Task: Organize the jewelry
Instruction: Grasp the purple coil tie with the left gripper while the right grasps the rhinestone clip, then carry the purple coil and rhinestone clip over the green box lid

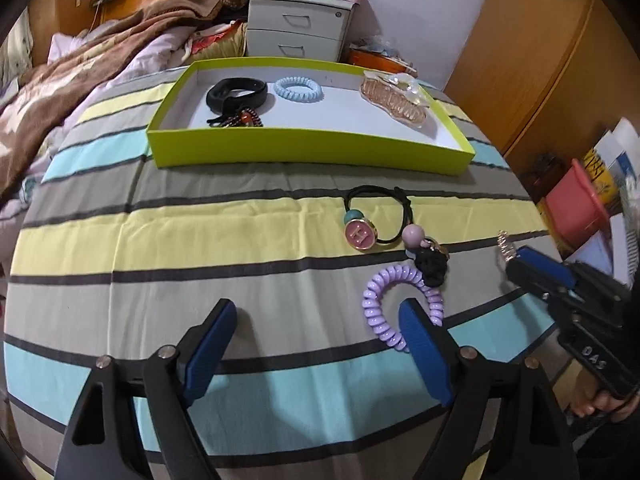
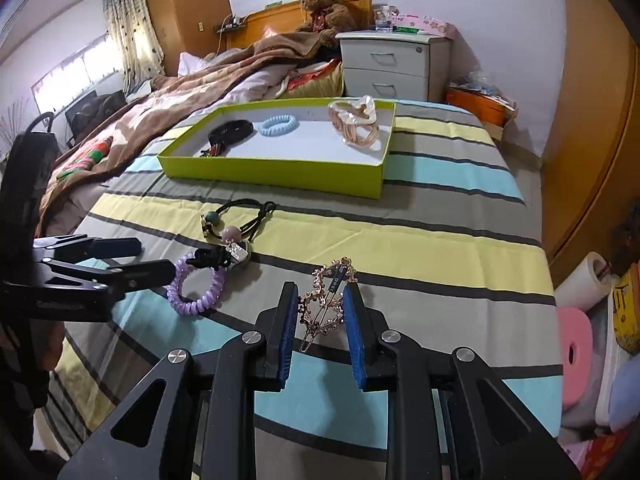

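Note:
A lime-green tray (image 1: 308, 148) (image 2: 280, 170) sits far on the striped bed, holding a black band (image 1: 236, 94), a blue coil tie (image 1: 298, 89) and a beige claw clip (image 1: 394, 98). On the bed lie a black hair tie with a pink H charm (image 1: 360, 234), a black charm tie (image 1: 430, 262) and a purple coil tie (image 1: 384, 308) (image 2: 196, 288). My left gripper (image 1: 318, 344) is open, its right finger touching the purple coil. My right gripper (image 2: 320, 300) is shut on a rose-gold hair clip (image 2: 324, 304) just above the bed.
A rumpled brown blanket (image 1: 80, 80) lies at the left. A white nightstand (image 1: 300, 26) stands beyond the tray. Wooden wardrobe doors (image 1: 540, 60) are at the right. Boxes and a pink bin (image 1: 576, 204) crowd the floor beside the bed.

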